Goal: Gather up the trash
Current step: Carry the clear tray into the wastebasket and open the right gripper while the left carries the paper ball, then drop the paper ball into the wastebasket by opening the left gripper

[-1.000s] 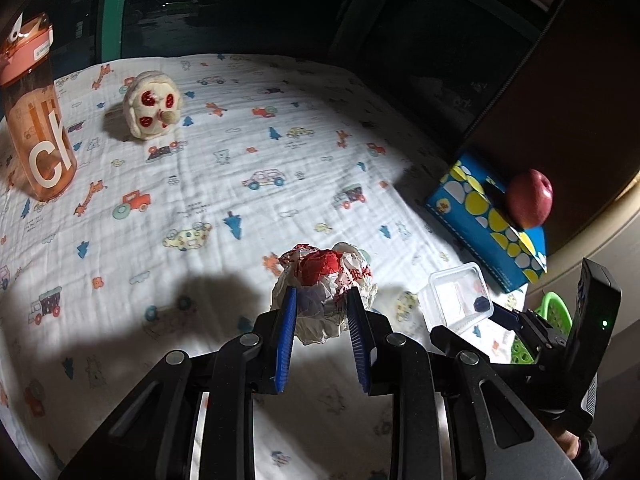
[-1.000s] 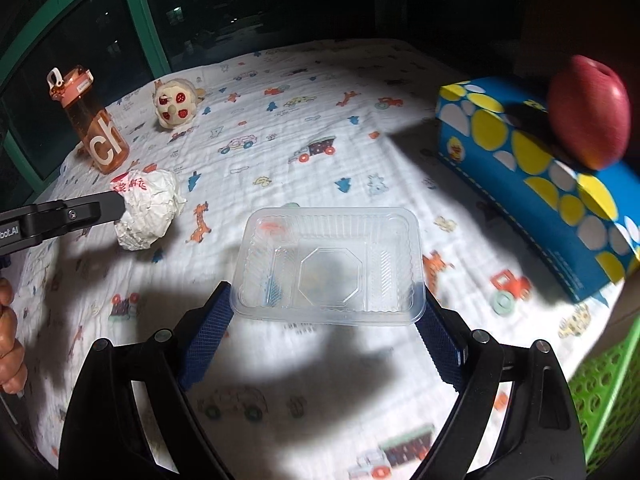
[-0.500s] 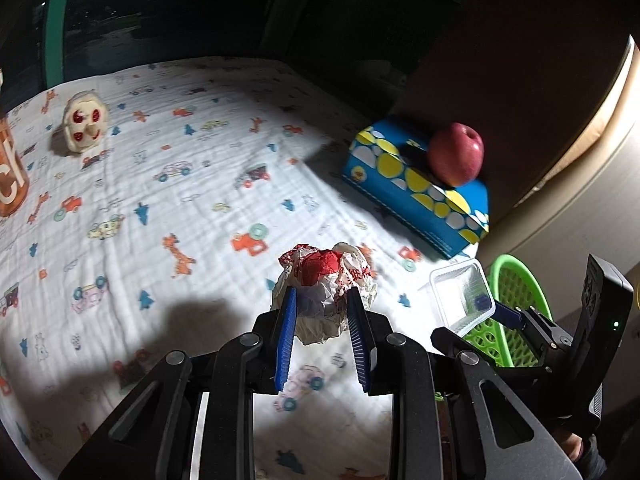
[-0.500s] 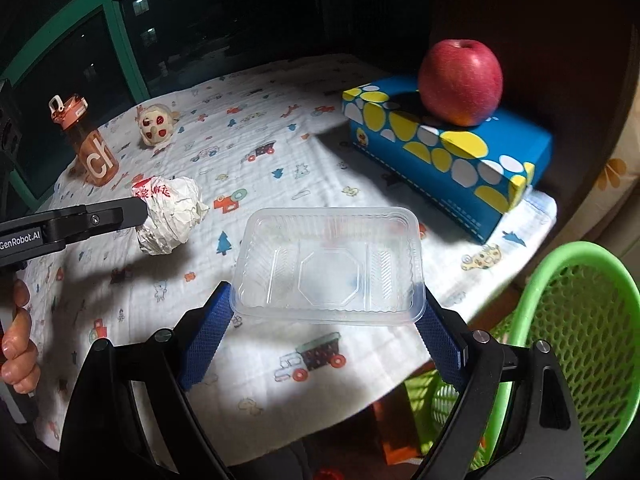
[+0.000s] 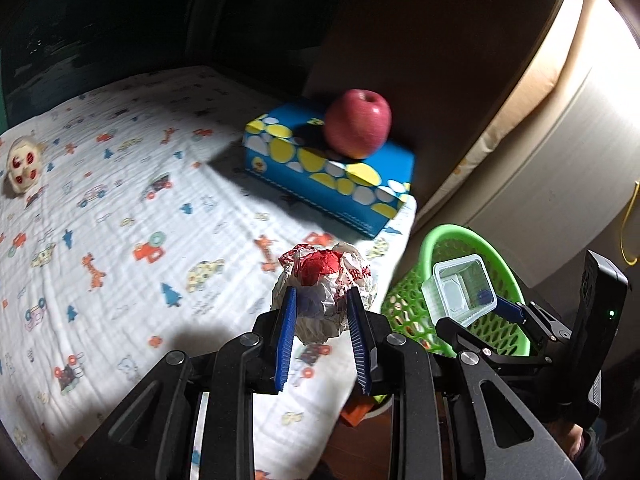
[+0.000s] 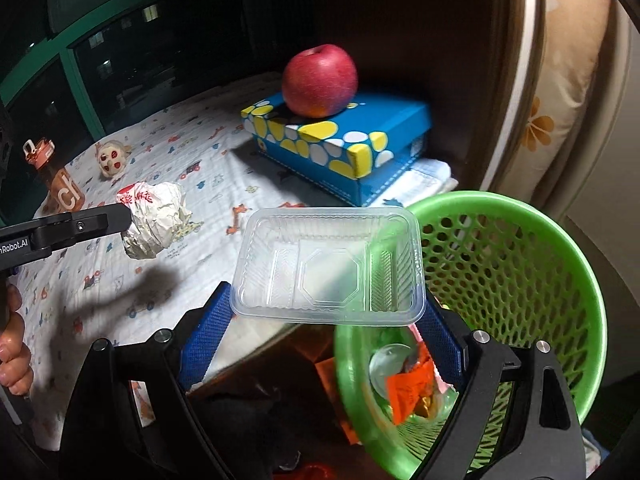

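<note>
Clear plastic tray (image 6: 328, 264) clamped in my right gripper (image 6: 320, 328), over the green basket's (image 6: 520, 280) rim.
My left gripper (image 5: 322, 320) grips the crumpled paper ball (image 5: 326, 292) above the bed's (image 5: 120, 200) edge.

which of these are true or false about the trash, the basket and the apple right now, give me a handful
1. The left hand-held gripper grips a crumpled paper ball. True.
2. The right hand-held gripper is empty. False: it holds a clear plastic tray.
3. The apple sits on the blue tissue box. True.
4. The green basket is empty. False: wrappers lie inside.
5. The paper ball is already in the basket. False: it is over the bed sheet.
</note>
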`<state>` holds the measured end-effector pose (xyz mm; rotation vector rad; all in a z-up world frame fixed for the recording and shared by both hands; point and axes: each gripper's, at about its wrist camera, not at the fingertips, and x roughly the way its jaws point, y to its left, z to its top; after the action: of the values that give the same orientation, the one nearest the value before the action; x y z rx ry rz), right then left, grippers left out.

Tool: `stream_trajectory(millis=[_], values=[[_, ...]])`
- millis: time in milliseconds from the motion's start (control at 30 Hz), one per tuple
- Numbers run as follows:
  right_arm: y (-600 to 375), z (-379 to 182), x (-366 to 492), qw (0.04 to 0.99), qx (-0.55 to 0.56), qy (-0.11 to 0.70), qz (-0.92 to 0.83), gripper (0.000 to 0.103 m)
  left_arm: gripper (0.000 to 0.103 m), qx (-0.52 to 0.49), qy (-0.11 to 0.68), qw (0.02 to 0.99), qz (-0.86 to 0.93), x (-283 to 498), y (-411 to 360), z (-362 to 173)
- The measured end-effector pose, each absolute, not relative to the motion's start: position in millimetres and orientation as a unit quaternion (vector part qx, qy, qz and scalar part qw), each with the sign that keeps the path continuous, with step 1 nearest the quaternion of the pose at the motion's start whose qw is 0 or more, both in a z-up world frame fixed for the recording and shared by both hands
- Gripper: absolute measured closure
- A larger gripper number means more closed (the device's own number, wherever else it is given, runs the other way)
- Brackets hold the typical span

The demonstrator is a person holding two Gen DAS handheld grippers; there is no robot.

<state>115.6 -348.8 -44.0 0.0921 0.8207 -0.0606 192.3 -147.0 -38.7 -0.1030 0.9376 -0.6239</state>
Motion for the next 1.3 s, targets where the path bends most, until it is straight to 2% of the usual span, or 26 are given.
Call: stream_trajectory(millis=[800,1300], values=[[-454.9,-42.2,50.9,0.907,0.087,0.390,-0.131,0.012,0.078,0.020,0.441,0.810,-0.386,157.8,-274.8,-24.8],[-475.8,-34.3,13.7,0.909,0.094,0.373,-0.160,0.012,0.077,0.046,0.467,0.782,-0.410,142.5,-324.4,-51.9]])
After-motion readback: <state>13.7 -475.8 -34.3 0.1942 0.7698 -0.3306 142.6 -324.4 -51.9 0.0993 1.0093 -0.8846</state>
